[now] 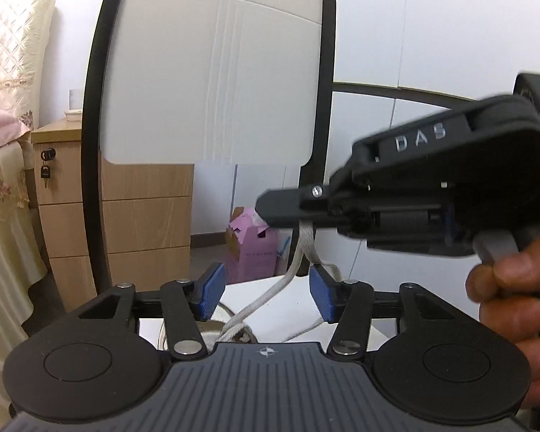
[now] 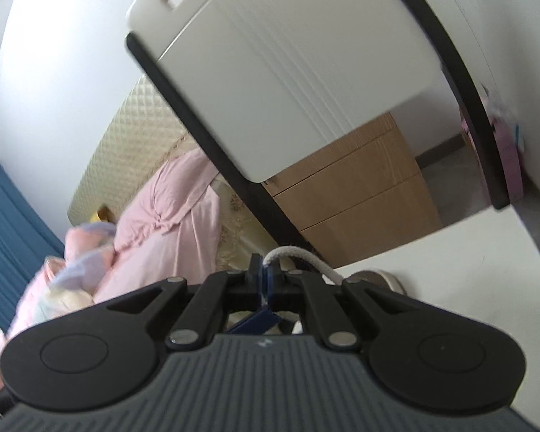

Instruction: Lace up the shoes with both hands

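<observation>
White braided lace [image 1: 270,298] rises from the shoe [image 1: 234,334] at six o'clock toward one o'clock, pinched by the closed right hand-held gripper [image 1: 270,208]. The left hand-held gripper [image 1: 266,289] gapes open astride it, nearer the shoe.

From the left wrist we look level along the open left gripper [image 1: 266,293], close above the white table [image 1: 288,298], facing the chair [image 1: 212,72]. From the right wrist we look tilted, upward past the closed right gripper [image 2: 264,275] at that same chair, with the wooden drawer unit [image 1: 144,216] shared behind it.
</observation>
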Demonstrator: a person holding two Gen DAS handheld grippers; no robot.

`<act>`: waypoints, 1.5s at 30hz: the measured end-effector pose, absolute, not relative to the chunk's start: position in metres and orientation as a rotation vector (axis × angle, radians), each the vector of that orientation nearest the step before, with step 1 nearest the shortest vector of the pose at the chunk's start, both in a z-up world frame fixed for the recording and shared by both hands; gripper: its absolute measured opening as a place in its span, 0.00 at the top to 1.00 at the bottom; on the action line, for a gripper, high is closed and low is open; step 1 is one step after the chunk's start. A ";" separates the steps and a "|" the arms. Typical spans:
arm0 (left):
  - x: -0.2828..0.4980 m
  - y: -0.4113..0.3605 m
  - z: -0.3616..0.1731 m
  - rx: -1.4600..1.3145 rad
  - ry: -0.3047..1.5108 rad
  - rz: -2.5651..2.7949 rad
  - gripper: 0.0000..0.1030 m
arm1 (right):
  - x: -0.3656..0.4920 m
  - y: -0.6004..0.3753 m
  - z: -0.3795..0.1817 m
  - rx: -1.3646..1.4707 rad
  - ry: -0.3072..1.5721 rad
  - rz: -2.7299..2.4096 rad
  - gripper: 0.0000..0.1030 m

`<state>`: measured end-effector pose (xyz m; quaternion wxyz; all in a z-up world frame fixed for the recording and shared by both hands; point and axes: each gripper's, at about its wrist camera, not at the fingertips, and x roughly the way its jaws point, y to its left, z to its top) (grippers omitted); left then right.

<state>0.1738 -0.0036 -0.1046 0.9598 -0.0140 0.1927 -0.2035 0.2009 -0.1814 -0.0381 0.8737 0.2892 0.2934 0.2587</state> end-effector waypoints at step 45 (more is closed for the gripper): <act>0.149 -0.031 -0.114 0.045 0.517 -0.691 0.96 | 0.208 -0.287 -0.012 0.670 0.410 0.284 0.97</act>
